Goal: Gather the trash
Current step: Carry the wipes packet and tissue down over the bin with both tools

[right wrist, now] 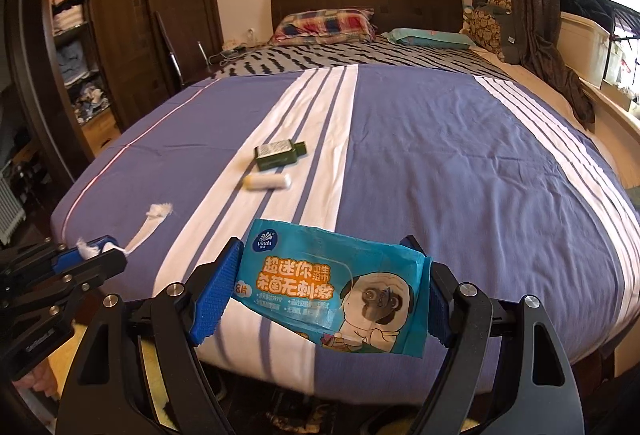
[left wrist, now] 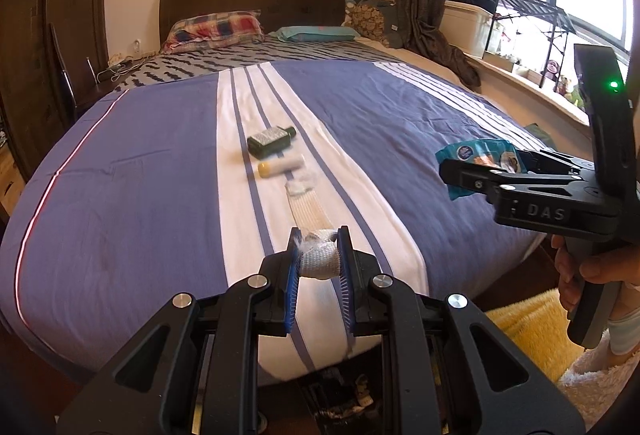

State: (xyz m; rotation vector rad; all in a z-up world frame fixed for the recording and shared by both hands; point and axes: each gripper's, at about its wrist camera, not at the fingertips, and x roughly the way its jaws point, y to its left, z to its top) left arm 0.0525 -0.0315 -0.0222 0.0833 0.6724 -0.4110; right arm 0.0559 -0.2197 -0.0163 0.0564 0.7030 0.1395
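Left gripper [left wrist: 319, 255] fingers clamping white mesh strip [left wrist: 310, 213], right gripper [right wrist: 326, 293] gripping wipes packet [right wrist: 334, 287]

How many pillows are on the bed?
2. A plaid pillow lies at the headboard on the left, and a teal pillow lies flat to its right. Others could be hidden behind the patterned bundle in the corner.
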